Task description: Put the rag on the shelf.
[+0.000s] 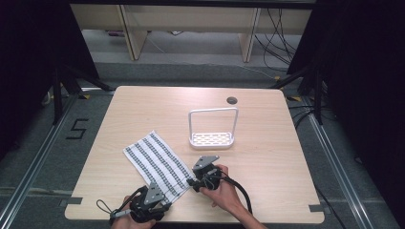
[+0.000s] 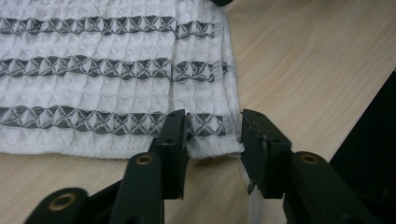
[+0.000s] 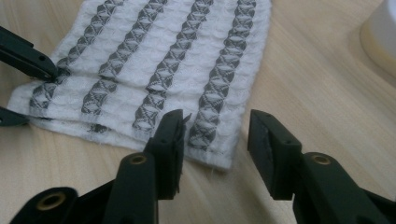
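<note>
A white waffle-weave towel with grey patterned stripes (image 1: 157, 164) lies flat and folded on the near-left part of the wooden table (image 1: 267, 162), running diagonally from the near edge toward the white wire-handled rack (image 1: 212, 129), which stands well apart from it near the table's middle. The left gripper (image 2: 214, 135) sits at the towel's nearest corner, jaws spread, with that corner lying in the gap between them; the right gripper (image 3: 215, 140) is at the neighbouring corner along the same short edge, jaws also spread, one jaw over the cloth and the other over bare wood just beside the hem. Neither is pinching anything yet. The risk, as I judge it, lies in the layers — in the right gripper view the edge shows at least two plies, slightly offset, so a closing jaw may catch the top ply alone and the fold would open on lifting. A shallow bite on the hem could also slip out under the cloth's weight. And if one corner is gripped deeper than the other, the towel would likely hang skewed or drag across the table — possibly toward the rack.
</note>
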Action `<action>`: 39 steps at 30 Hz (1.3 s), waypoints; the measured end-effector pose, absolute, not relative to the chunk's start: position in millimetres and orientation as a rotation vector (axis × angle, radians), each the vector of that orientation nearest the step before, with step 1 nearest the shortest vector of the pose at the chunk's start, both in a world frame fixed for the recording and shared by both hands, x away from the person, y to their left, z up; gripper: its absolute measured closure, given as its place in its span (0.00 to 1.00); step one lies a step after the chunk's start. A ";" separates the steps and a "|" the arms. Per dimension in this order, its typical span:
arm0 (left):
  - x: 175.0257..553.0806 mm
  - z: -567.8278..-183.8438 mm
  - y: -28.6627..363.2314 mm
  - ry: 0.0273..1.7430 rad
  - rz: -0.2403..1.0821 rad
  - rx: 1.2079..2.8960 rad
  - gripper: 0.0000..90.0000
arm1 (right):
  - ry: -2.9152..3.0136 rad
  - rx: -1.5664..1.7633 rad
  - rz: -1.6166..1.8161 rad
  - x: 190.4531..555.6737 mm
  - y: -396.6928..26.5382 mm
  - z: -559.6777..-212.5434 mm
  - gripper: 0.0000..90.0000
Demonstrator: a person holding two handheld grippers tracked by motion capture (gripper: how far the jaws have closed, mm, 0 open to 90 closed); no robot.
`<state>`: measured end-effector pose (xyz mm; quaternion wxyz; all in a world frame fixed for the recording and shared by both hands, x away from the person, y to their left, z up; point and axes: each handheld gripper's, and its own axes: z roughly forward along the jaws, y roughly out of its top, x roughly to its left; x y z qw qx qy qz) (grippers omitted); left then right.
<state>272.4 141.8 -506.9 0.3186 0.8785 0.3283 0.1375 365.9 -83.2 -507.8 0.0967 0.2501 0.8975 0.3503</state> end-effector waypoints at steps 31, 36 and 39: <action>276.3 -490.2 157.8 0.816 0.412 2.279 0.93 | 2.611 0.841 1.170 357.9 -84.5 -490.0 0.98; 276.9 -483.0 159.7 0.843 0.422 2.198 0.93 | 2.594 0.832 1.197 358.2 -84.5 -481.4 0.98; 278.3 -474.9 162.4 0.858 0.414 2.151 0.93 | 2.572 0.836 1.230 360.0 -84.8 -472.9 0.98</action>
